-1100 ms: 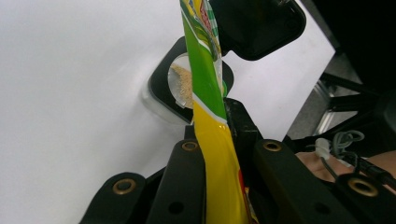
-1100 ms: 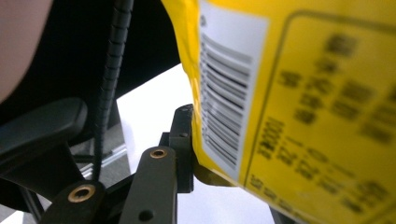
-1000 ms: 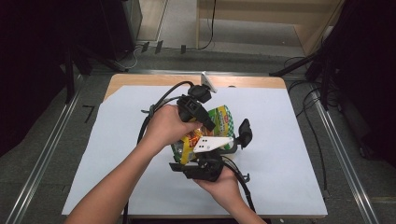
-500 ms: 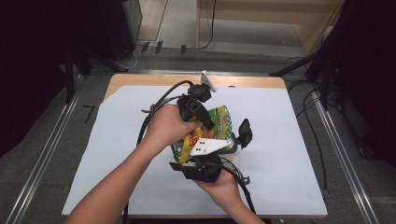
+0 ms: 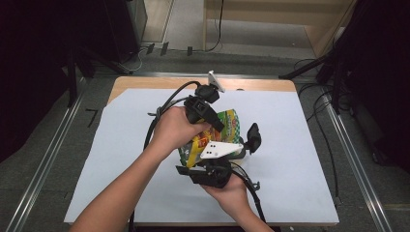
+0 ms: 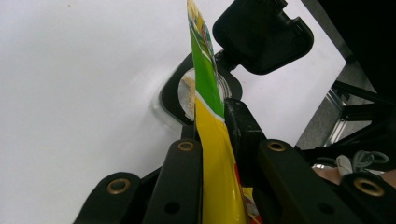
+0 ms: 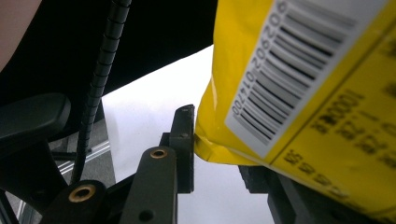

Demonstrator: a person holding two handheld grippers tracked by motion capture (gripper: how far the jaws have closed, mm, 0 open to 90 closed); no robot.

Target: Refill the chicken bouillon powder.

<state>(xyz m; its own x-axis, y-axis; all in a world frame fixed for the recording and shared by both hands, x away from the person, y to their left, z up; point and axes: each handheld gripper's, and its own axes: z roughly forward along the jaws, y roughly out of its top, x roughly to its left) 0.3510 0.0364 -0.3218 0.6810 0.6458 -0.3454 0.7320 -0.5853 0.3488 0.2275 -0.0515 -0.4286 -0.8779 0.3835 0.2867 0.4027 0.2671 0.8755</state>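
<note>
Left claw [image 6: 212,140] is clamped on the bag's [image 6: 215,154] edge above the open jar [image 6: 175,93]. Right claw [image 7: 217,154] pinches the bag's bottom corner; slippage there would likely spill contents beside the jar.

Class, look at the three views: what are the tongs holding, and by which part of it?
Both tongs grip the yellow-and-green snack bag: the left tongs pinch its thin edge, and the right tongs clamp a bottom corner near the barcode.
</note>
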